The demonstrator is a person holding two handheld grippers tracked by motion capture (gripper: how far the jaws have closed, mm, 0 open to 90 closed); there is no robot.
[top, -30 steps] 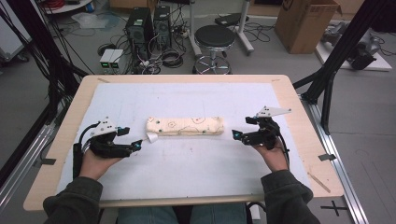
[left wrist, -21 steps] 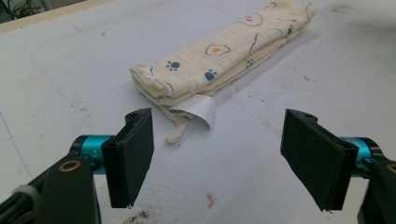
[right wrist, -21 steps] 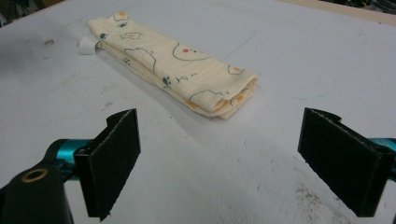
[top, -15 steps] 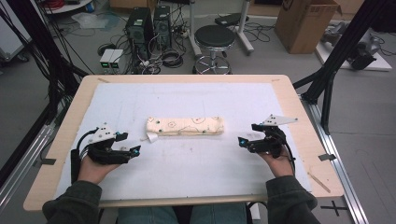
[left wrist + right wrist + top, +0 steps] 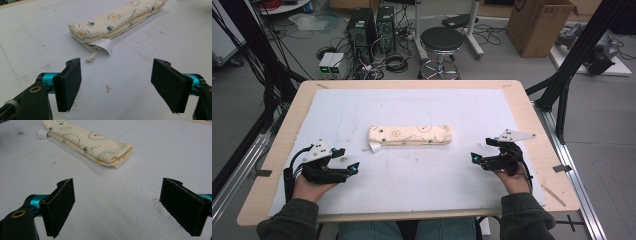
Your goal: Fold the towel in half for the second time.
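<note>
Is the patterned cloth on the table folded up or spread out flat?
Folded. The cloth lies as a narrow strip, with stacked layers showing at its ends in both gripper views.

The folded cloth (image 5: 117,21) before me is soft woven cotton, cream with small prints, matt, with a glossy white label (image 5: 101,46) at one end. My left gripper (image 5: 117,87) has matt black, rough-edged pads on glossy teal metal fittings. The table cover (image 5: 422,170) is matt white sheet, scuffed; the table rim (image 5: 532,115) is pale smooth wood.

A wooden table (image 5: 532,107) bears a white mat (image 5: 412,110) and a folded cloth (image 5: 410,135).
</note>
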